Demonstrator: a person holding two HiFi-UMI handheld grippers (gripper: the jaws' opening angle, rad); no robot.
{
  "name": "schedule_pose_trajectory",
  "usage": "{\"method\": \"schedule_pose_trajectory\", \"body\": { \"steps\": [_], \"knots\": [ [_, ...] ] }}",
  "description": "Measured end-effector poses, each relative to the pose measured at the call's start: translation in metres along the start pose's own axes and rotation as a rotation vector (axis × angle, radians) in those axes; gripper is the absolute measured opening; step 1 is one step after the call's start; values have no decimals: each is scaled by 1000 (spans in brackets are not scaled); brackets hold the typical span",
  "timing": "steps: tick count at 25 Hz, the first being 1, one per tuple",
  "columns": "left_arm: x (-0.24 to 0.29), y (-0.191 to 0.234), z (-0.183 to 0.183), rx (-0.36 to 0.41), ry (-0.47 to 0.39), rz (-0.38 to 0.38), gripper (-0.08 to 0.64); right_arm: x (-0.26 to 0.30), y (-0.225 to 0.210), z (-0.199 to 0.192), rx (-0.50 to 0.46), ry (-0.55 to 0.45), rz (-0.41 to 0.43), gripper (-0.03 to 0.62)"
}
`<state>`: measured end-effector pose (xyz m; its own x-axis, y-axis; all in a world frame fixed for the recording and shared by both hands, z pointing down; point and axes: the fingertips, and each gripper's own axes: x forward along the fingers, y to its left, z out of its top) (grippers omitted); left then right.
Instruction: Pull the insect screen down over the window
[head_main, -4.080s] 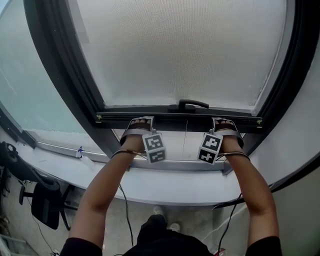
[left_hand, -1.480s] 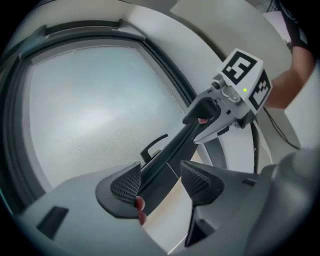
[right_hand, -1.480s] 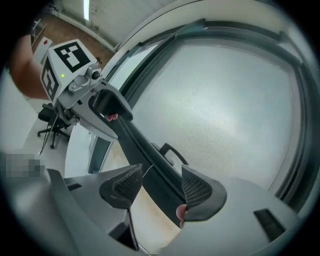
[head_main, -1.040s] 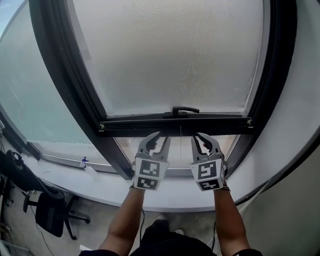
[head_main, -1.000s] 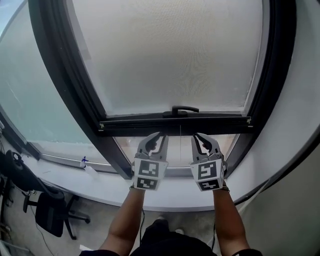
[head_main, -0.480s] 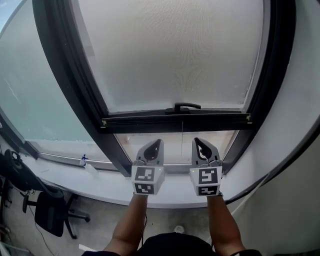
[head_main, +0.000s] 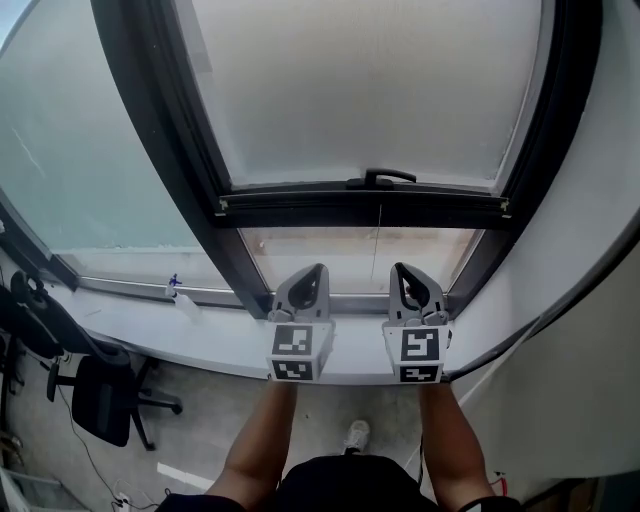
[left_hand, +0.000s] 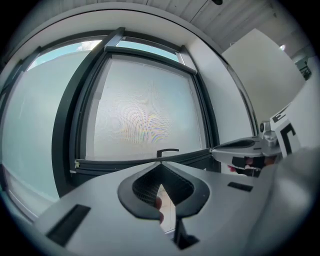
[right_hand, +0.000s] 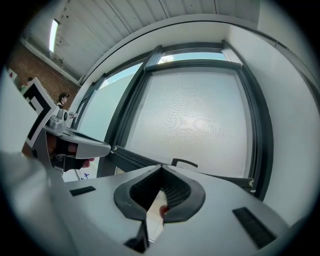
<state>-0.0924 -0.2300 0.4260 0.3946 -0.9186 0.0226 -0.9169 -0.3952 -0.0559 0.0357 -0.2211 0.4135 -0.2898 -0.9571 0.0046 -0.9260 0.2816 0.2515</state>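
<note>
While left gripper (head_main: 316, 272) and right gripper (head_main: 402, 270) hold fingers closed, empty, the screen bar (head_main: 360, 208) lies beyond.

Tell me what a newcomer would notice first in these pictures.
The pale insect screen fills most of the window, its dark bottom bar stopping short of the sill. Below the bar, clear of it, the left gripper and right gripper sit side by side, both shut and empty.

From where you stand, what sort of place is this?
Probably an office or workroom: a tall dark-framed window with an insect screen, a white sill, and a black office chair on the floor below.
</note>
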Motion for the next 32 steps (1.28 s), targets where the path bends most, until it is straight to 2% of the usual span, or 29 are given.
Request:
{"method": "schedule_pose_trajectory", "body": {
  "steps": [6, 14, 24, 27, 32],
  "knots": [
    [-40, -15, -11, 9, 20, -24, 3, -42, 21, -5, 26, 15, -10, 5],
    [-83, -49, -8, 30, 12, -92, 3, -93, 24, -11, 46, 33, -46, 5],
    [-142, -58, -8, -10, 1, -97, 3, -148, 65, 10, 15, -3, -39, 5],
    [-155, -70, -9, 8, -2, -105, 3, -159, 76, 11, 19, -12, -12, 5],
    [-169, -77, -11, 14, 5, -90, 3, -171, 74, 10, 29, -2, -38, 5]
  ]
}}
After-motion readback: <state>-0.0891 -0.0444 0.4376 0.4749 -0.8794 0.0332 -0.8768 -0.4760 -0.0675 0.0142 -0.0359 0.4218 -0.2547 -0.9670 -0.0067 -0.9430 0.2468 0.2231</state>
